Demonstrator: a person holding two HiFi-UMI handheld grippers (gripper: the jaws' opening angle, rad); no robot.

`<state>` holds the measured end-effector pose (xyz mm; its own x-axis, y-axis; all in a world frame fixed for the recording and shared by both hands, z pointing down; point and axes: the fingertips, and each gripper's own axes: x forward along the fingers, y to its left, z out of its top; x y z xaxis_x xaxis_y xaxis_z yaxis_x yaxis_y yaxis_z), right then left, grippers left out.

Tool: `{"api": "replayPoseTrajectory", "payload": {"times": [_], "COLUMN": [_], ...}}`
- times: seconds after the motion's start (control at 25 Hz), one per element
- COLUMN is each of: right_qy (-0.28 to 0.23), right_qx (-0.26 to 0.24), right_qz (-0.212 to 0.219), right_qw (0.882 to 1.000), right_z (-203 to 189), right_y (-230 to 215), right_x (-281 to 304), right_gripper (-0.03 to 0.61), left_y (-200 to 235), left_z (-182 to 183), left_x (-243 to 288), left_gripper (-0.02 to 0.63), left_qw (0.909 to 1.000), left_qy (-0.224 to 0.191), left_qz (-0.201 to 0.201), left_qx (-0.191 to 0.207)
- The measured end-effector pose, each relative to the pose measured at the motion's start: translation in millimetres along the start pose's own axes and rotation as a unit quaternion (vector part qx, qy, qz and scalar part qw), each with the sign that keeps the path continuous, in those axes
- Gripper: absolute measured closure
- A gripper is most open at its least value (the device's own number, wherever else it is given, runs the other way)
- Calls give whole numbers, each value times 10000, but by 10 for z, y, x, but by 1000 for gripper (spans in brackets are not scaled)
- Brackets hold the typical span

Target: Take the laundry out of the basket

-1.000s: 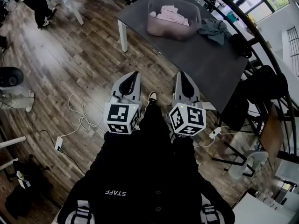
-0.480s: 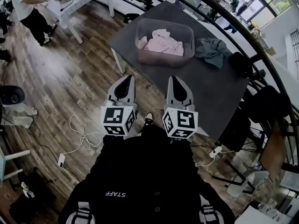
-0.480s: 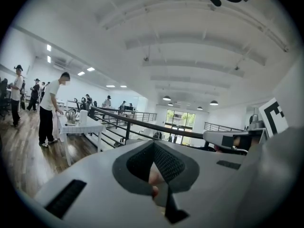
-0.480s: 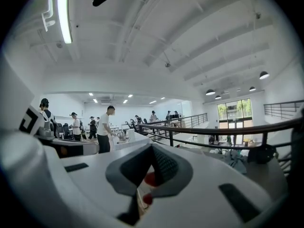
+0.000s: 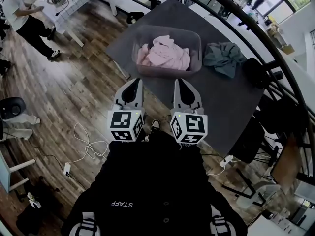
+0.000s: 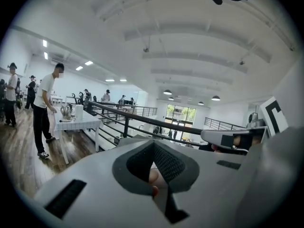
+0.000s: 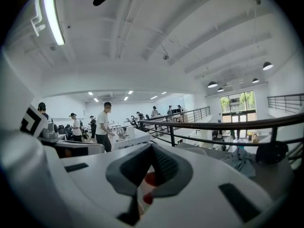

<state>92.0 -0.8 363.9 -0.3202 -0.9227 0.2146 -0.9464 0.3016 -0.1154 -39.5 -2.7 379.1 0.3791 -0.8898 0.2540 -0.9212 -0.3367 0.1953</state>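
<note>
Pink laundry (image 5: 165, 53), heaped inside translucent basket (image 5: 162, 71) on dark grey table (image 5: 216, 100). Grey-green cloth (image 5: 224, 59), crumpled, just beside basket's right end. Left gripper (image 5: 135, 81), clenched, empty, near basket's front wall, not touching. Right gripper (image 5: 179, 81), clenched, empty, alongside, equally short of basket.

On the table (image 5: 231, 102), the basket (image 5: 165, 73) holds the laundry (image 5: 165, 53); a cloth (image 5: 224, 59) lies just right of it (on the table too). Left gripper (image 5: 133, 82) and right gripper (image 5: 183, 82) sit side by side, nearer.
</note>
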Motion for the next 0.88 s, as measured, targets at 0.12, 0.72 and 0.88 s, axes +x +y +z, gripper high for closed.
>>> {"api": "replayPoseTrajectory", "payload": {"times": [0.12, 0.72, 0.88], "right_qy": [158, 515, 611], "right_qx": [12, 72, 137], "right_qz": [18, -743, -929], "right_qw": [9999, 9959, 9937], "right_z": [-57, 50, 0], "right_y": [-20, -242, -335], "right_x": [207, 1421, 1653], "right_gripper": [563, 563, 563], "left_y": [101, 768, 892], "left_z": [-7, 312, 303], "left_x": [175, 1316, 1559], "left_gripper": [617, 617, 618], "left_qw": [10000, 9978, 9965], "left_qy": [79, 254, 373], "left_qz": [7, -615, -744], "left_qx": [-37, -53, -46]}}
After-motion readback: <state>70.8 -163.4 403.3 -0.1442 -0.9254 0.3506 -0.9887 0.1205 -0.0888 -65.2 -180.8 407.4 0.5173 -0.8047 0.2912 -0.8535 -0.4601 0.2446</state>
